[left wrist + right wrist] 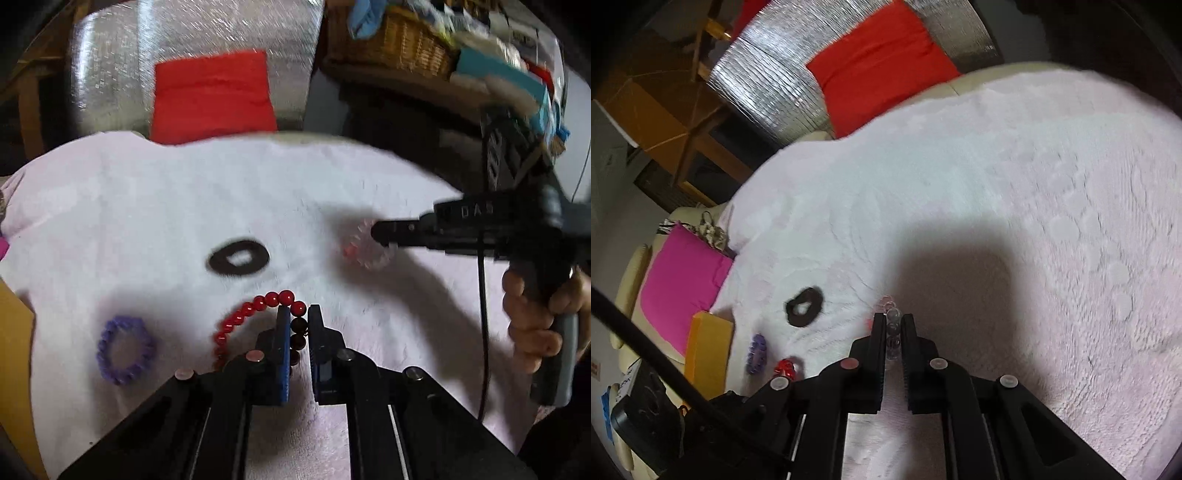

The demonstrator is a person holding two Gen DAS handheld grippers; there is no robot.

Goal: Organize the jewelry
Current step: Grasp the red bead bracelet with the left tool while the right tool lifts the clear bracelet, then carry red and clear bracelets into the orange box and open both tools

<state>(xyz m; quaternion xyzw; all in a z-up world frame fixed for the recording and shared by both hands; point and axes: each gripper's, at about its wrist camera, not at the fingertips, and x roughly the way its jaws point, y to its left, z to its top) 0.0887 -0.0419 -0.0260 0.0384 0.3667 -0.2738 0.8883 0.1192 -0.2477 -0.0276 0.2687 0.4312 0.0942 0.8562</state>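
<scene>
While we look along our left gripper (298,314), it is clenched on the red bead bracelet (258,306), the loop trailing toward eight o'clock over the white towel (147,206). We count four pieces: red, purple bracelet (125,349) at eight, black ring (238,257) at eleven, clear bracelet (365,245) at two. From the right wrist, our right gripper (893,321) grasps that clear bracelet (892,325). We judge both pickups are made; next comes carrying each away without snagging.

Scrunchie (239,257) on towel (147,206), coil band (125,350) nearer left, cushion (212,96) behind
</scene>
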